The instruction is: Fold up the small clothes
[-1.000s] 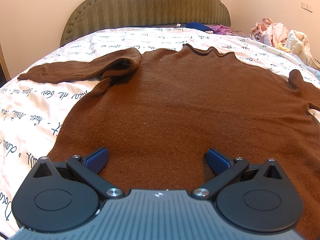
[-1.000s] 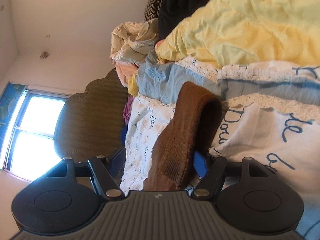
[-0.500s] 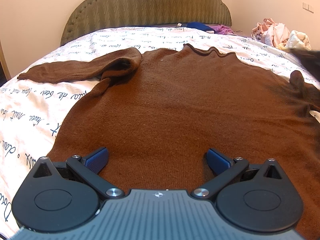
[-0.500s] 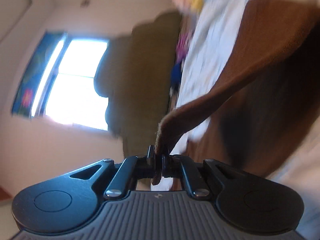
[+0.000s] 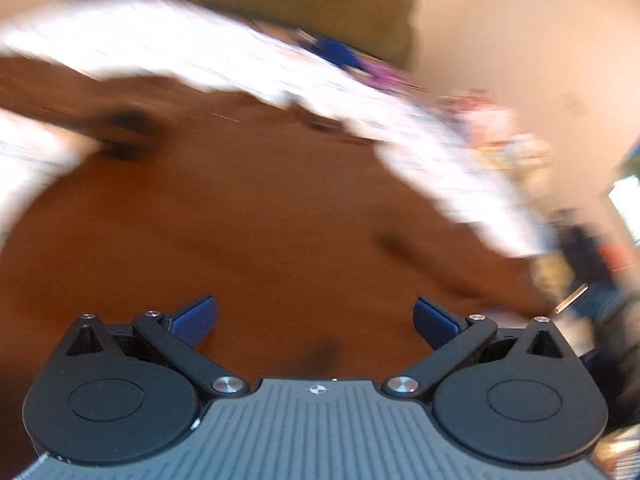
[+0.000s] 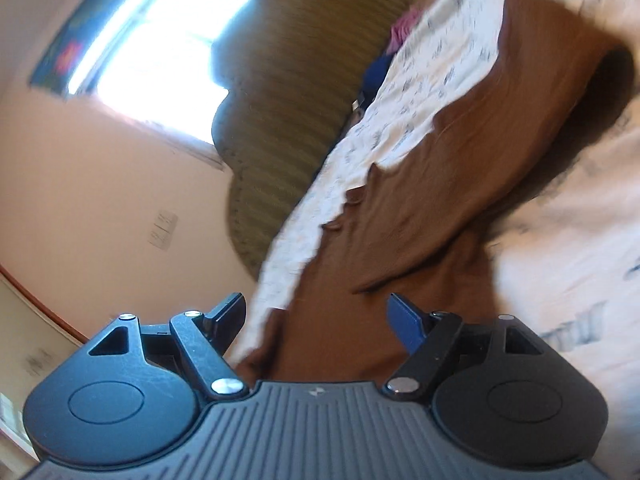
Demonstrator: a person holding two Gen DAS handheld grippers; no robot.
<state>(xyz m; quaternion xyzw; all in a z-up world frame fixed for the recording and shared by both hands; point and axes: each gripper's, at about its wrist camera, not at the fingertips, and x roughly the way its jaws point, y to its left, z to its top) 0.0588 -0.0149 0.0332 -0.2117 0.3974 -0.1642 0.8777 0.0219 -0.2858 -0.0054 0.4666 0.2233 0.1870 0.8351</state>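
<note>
A brown knit sweater [image 5: 248, 216] lies spread on the white printed bedsheet [image 5: 224, 60]; the left wrist view is motion-blurred. My left gripper [image 5: 315, 318] is open and empty, low over the sweater's body. In the right wrist view the sweater [image 6: 432, 200] has one sleeve [image 6: 532, 92] folded over onto its body. My right gripper [image 6: 316, 316] is open and empty, just above the sweater near its edge.
A green padded headboard [image 6: 288, 92] stands at the bed's head below a bright window [image 6: 160, 36]. Blue and purple clothes [image 5: 360, 64] lie by the headboard. A blurred pile of laundry [image 5: 496, 132] sits at the right of the bed.
My right gripper was shut on the sleeve, carried it across over the sweater's body, and has now opened and let it go. My left gripper has swung quickly, tilting its view.
</note>
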